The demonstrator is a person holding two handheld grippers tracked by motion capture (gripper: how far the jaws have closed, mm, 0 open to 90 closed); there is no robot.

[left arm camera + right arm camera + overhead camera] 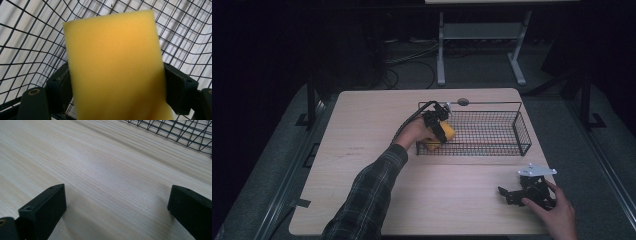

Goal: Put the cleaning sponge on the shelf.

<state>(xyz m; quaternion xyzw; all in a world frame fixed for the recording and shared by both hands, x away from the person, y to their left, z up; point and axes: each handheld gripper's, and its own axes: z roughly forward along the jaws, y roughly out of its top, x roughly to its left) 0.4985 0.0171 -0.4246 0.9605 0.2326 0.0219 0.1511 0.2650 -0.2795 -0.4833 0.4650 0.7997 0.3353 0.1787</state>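
A: Two grippers, one busy. Left gripper is clamped on the sponge, at the near-left corner of the basket. In the left gripper view the sponge sits squeezed between both jaws with basket mesh behind it.

B: Is the sponge in the basket or over it?

A: Over the corner, partly inside by the look of it. Cannot tell if it touches the floor of the basket.

B: And the right?

A: Right gripper rests low on the table, near the right front edge, jaws wide apart, nothing between them. Right gripper view shows bare wood and a basket edge far off.

B: Risks?

A: Likely step is dropping the sponge in. It hangs close to the near wall, so releasing now could leave it perched on the rim or tip it out onto the table. The foam is soft, so it may spring or cling to one jaw on release. The jaws could also snag the wire and drag the light basket, which nothing holds steady.
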